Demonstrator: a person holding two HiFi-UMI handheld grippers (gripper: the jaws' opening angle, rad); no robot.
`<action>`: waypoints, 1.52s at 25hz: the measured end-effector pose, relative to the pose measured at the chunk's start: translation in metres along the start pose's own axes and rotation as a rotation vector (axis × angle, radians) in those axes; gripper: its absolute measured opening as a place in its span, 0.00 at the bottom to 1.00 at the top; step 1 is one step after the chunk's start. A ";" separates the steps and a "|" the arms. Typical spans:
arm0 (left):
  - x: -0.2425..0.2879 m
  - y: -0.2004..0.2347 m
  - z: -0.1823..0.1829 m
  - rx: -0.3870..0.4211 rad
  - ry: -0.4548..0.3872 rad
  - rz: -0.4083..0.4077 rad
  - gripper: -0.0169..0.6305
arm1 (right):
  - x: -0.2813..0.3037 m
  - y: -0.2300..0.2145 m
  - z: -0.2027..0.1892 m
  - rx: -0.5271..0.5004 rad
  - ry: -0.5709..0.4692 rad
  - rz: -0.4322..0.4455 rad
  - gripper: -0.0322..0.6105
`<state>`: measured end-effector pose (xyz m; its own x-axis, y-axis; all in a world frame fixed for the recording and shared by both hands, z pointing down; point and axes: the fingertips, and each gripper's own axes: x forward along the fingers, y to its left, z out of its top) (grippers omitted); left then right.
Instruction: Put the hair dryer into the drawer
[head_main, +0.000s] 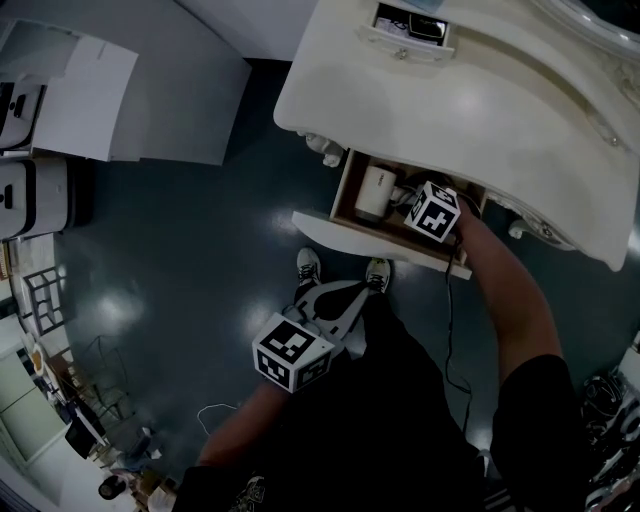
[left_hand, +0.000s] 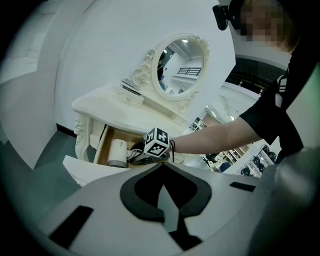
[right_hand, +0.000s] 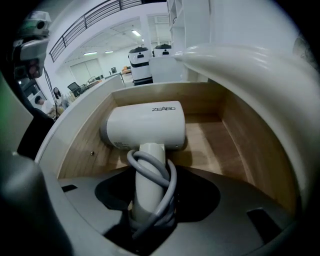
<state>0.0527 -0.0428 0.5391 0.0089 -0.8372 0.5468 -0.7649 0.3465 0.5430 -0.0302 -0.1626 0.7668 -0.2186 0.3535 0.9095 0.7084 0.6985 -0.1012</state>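
Note:
The white hair dryer (right_hand: 145, 125) lies inside the open wooden drawer (right_hand: 235, 145) of the cream dressing table, barrel across and handle toward me. My right gripper (right_hand: 150, 200) is shut on its handle, which has grey cord wound round it. From the head view the hair dryer (head_main: 375, 192) sits in the left part of the drawer (head_main: 345, 205), with the right gripper (head_main: 402, 202) reaching in from the right. My left gripper (head_main: 350, 300) hangs low by the person's legs, shut and empty. The left gripper view shows its own jaws (left_hand: 162, 172) and the hair dryer (left_hand: 117, 152) beyond.
The dressing table top (head_main: 480, 110) overhangs the drawer; an oval mirror (left_hand: 182, 65) stands on it. A small upper drawer (head_main: 410, 25) is open with items inside. A thin cable (head_main: 450, 330) hangs below the drawer front. White boxes (head_main: 40, 150) stand far left.

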 end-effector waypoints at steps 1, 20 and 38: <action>-0.001 0.001 0.000 0.000 0.001 0.001 0.03 | 0.000 0.000 0.000 -0.004 -0.003 -0.006 0.42; -0.060 0.012 0.049 0.181 -0.073 -0.130 0.03 | -0.189 0.022 0.046 0.430 -0.447 -0.387 0.10; -0.135 -0.021 0.076 0.330 -0.038 -0.437 0.03 | -0.320 0.182 0.142 1.024 -1.015 -0.675 0.10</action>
<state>0.0186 0.0314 0.4057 0.3526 -0.8903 0.2881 -0.8565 -0.1831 0.4826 0.0731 -0.0607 0.3999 -0.9255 -0.2237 0.3055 -0.3391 0.8488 -0.4057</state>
